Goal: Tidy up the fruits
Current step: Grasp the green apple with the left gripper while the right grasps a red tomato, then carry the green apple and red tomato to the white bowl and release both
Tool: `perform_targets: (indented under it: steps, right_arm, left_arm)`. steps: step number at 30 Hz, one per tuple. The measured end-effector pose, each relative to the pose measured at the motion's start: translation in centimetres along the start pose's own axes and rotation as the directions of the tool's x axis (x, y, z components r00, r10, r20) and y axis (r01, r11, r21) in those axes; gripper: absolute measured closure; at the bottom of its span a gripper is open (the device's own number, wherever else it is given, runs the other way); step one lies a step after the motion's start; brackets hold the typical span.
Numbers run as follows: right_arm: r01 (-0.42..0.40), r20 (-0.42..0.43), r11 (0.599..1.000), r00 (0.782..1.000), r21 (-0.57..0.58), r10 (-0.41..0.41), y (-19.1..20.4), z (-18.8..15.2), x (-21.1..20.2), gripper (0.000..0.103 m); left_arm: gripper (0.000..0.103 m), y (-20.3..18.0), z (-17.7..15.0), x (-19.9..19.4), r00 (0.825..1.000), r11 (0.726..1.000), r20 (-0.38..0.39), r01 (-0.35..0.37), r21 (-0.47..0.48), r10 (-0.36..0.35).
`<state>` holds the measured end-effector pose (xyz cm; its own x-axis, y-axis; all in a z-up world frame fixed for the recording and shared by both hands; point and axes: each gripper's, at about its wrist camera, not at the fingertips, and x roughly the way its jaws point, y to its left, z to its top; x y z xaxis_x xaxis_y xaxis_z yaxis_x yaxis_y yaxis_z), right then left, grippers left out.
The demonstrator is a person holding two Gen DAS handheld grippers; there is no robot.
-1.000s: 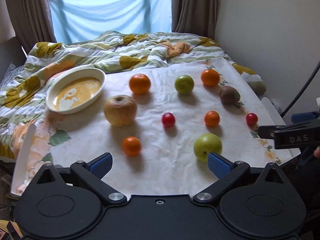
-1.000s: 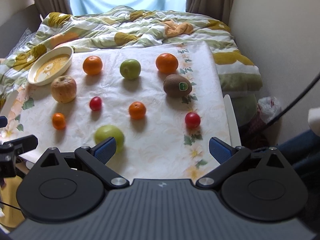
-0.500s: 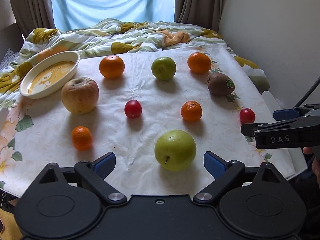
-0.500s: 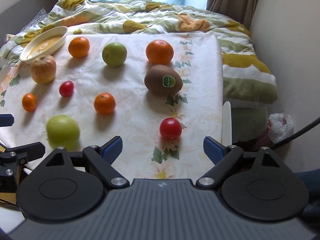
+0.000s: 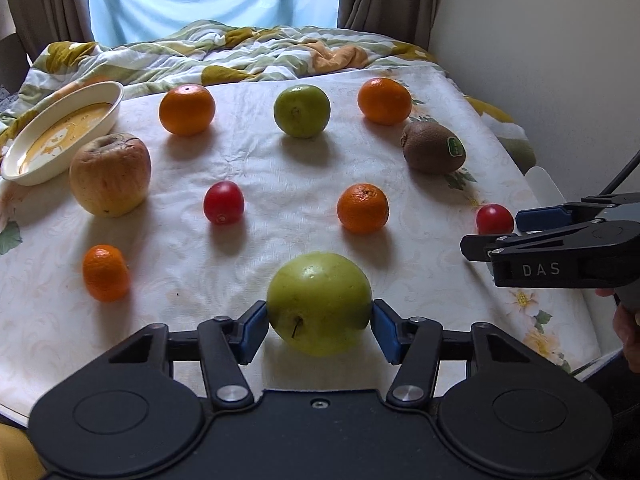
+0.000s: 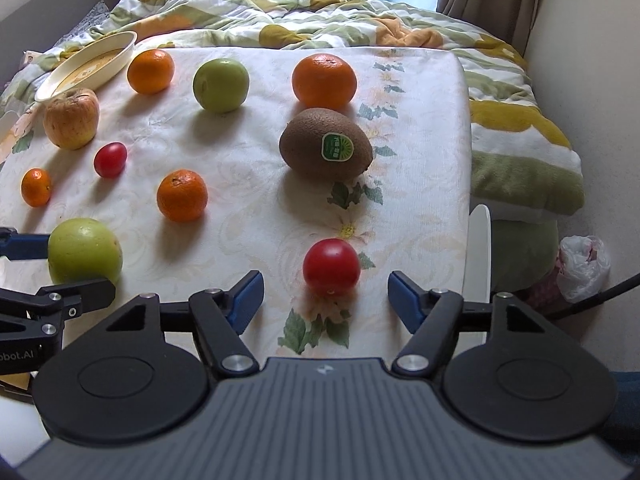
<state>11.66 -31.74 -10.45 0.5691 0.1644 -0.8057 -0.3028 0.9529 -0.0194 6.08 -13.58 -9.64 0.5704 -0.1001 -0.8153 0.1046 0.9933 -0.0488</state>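
Left hand-held gripper closing on the large green apple, blue pads touching both flanks near its widest part, likely for a steady lift off the table. Right hand-held gripper closing too, pads not yet touching, the red tomato sitting between and just ahead of the fingers. Probably a paired pickup, one fruit per hand. Far ahead and left of both: an oval cream dish, tilted against the rumpled quilt, holding no fruit. Other oranges, apples and a stickered kiwi spread well apart ahead.
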Motion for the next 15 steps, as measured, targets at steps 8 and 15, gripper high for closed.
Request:
perform_targets:
  steps: [8, 15]
  right_arm:
    - [0.001, 0.003, 1.0, 1.0, 0.0, -0.001, -0.11, 0.45, 0.37, 0.029]
    - [0.011, -0.002, 0.999, 1.0, -0.032, -0.011, 0.33, 0.53, 0.43, 0.057]
  left_arm:
    - [0.043, -0.21, 0.11, 0.01, 1.0, 1.0, 0.006, -0.008, 0.012, 0.008]
    - [0.043, -0.13, -0.05, -0.09, 1.0, 1.0, 0.007, -0.015, 0.013, 0.015]
